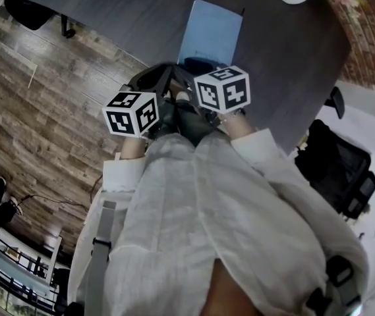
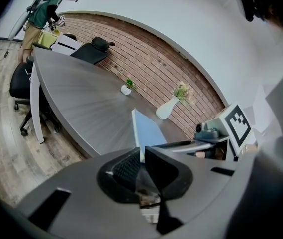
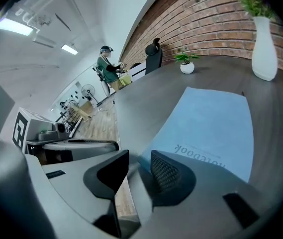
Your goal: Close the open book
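The closed light-blue notebook (image 1: 210,35) lies flat on the dark grey desk (image 1: 95,12). At its 6 o'clock both grippers tilt downward. The left gripper (image 2: 142,156) has its fingers together and the right gripper (image 3: 139,159) has them apart, both empty.

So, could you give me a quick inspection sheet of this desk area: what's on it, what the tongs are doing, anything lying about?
Surface: dark grey table with a curved edge.
Job's things: blue book lies flat and closed, cover up.
Clutter: white vase with flowers and a small potted plant, both beyond the book.
Grippers: left tongs shut, tips at the book's near corner; right tongs open over its near edge, not gripping.
Cables: one thin cable on the wooden floor.
Surroundings: brick wall, office chairs, another person far off.
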